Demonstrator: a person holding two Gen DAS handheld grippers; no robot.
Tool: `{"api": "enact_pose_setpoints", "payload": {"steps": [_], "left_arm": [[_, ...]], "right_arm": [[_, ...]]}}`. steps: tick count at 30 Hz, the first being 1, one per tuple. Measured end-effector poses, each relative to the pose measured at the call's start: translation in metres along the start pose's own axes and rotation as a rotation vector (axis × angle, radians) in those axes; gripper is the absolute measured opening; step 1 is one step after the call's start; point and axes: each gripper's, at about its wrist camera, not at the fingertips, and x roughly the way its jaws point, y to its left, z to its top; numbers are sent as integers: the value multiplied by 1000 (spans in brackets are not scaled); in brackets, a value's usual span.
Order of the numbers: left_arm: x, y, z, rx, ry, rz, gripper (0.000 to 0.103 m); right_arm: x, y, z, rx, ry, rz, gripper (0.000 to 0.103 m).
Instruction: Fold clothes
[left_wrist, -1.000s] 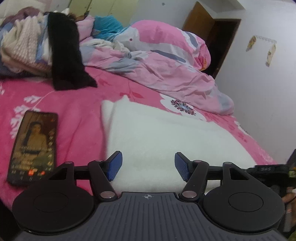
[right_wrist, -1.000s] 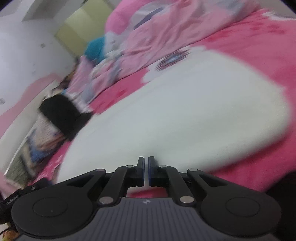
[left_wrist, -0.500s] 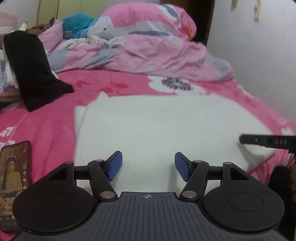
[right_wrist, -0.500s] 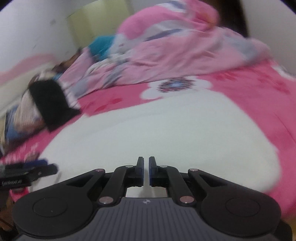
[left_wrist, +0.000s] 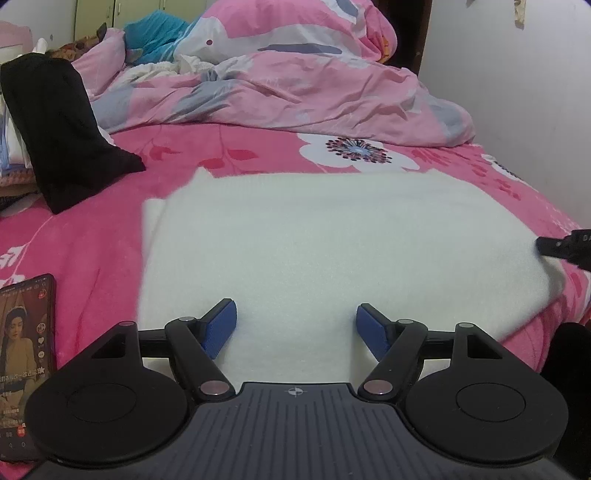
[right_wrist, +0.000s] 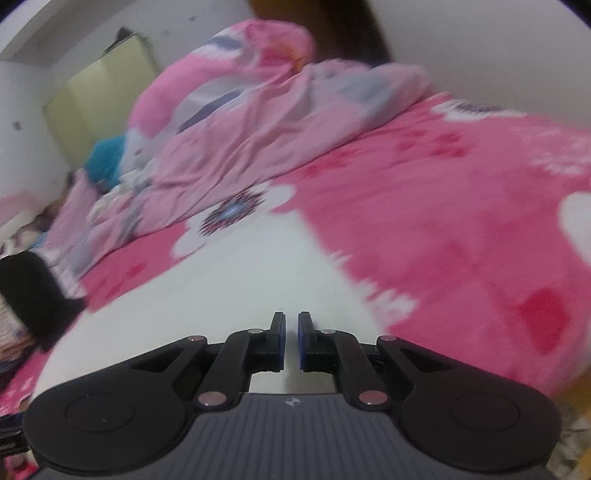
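Note:
A white folded garment (left_wrist: 332, 251) lies flat on the pink flowered bed sheet (left_wrist: 92, 240). My left gripper (left_wrist: 295, 328) hovers over its near edge, jaws wide and still opening, with nothing between the blue pads. In the blurred right wrist view the white garment (right_wrist: 221, 295) fills the lower left. My right gripper (right_wrist: 291, 339) is over its right part, jaws just beginning to open to a narrow slit with nothing in it. A black tip of the right gripper (left_wrist: 565, 247) shows at the garment's right end in the left wrist view.
A phone (left_wrist: 26, 347) with a lit screen lies on the sheet left of the garment. A black garment (left_wrist: 62, 129) hangs off a clothes pile at far left. A crumpled pink quilt (left_wrist: 295, 85) covers the far bed. A white wall (left_wrist: 517, 92) borders the right side.
The left view swung until the white garment sits centred, with the phone slid to the left edge, and the left jaws widened. The right view swung rightwards and its jaws parted slightly.

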Motion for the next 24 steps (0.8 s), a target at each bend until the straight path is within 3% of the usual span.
{"api": "enact_pose_setpoints", "payload": {"steps": [2, 5, 9, 11, 14, 17, 21, 24], "left_arm": [[0, -1, 1, -2, 5, 3, 73], [0, -2, 3, -5, 16, 9, 74], [2, -3, 8, -20, 41, 19, 75], [3, -4, 9, -20, 52, 26, 77], [3, -6, 11, -14, 63, 36, 78], [2, -8, 10, -7, 69, 47, 78], [1, -10, 10, -6, 73, 55, 78], [1, -10, 10, -7, 74, 58, 79]], "right_arm": [[-3, -4, 2, 7, -18, -11, 8], [-8, 5, 3, 12, -8, 65, 8], [-5, 41, -8, -55, 79, 272, 11], [-1, 62, -19, -91, 140, 385, 18], [7, 86, -38, -169, 218, 484, 24], [14, 94, -52, -231, 275, 477, 25], [15, 67, -47, -160, 284, 472, 25], [10, 45, -41, -134, 262, 411, 25]]}}
